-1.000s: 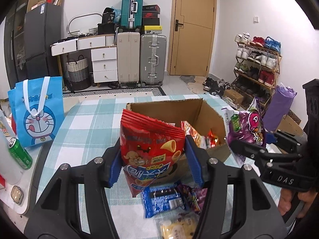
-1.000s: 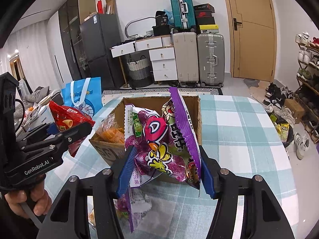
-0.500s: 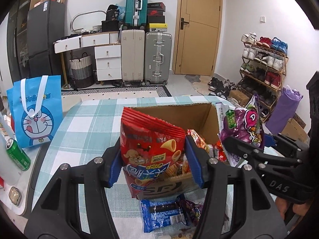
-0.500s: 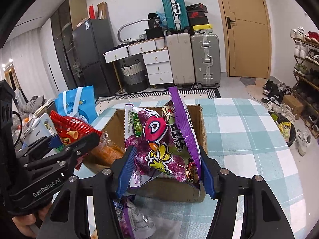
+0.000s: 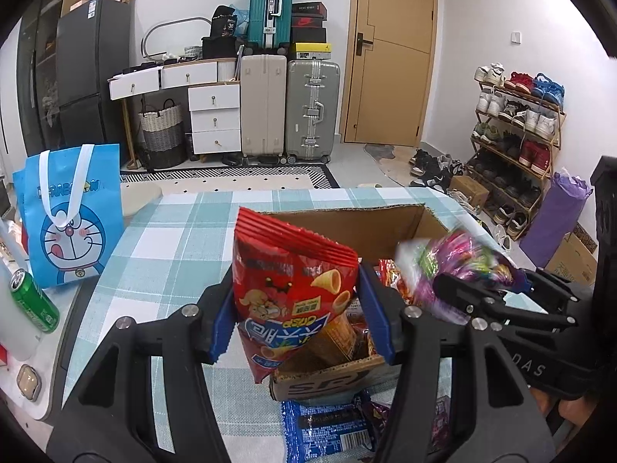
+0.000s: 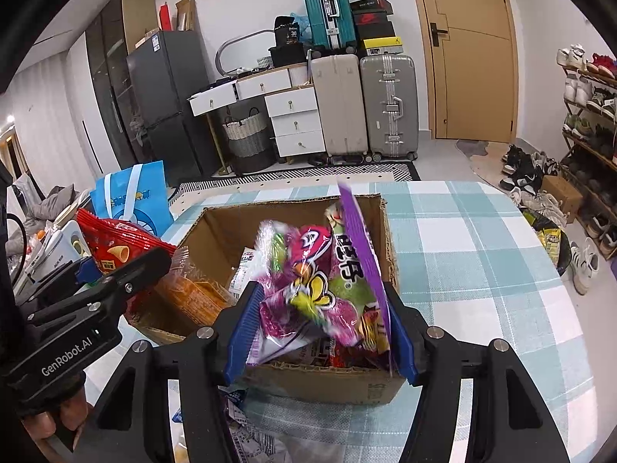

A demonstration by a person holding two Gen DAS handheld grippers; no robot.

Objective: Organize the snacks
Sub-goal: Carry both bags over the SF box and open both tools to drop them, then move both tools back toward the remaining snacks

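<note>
Both grippers have moved over the cardboard box point(image 6: 293, 382) (snacks already inside), left gripper point(image 5: 297, 324) fingers clenched on the red bag point(image 5: 289, 281), right gripper point(image 6: 320, 332) on the purple bag point(image 6: 327, 293), so dropping looks next.

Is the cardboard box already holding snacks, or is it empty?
Already holding snacks. The cardboard box is open-topped, and an orange packet and other wrappers lie inside; how full it is cannot be told.

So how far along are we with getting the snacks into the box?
Partway. Done: the box already holds several packets, an orange one among them. In hand: the left gripper grips a red chip bag, the right gripper a purple bag, both over the box. Left: a blue packet and others on the table.
</note>
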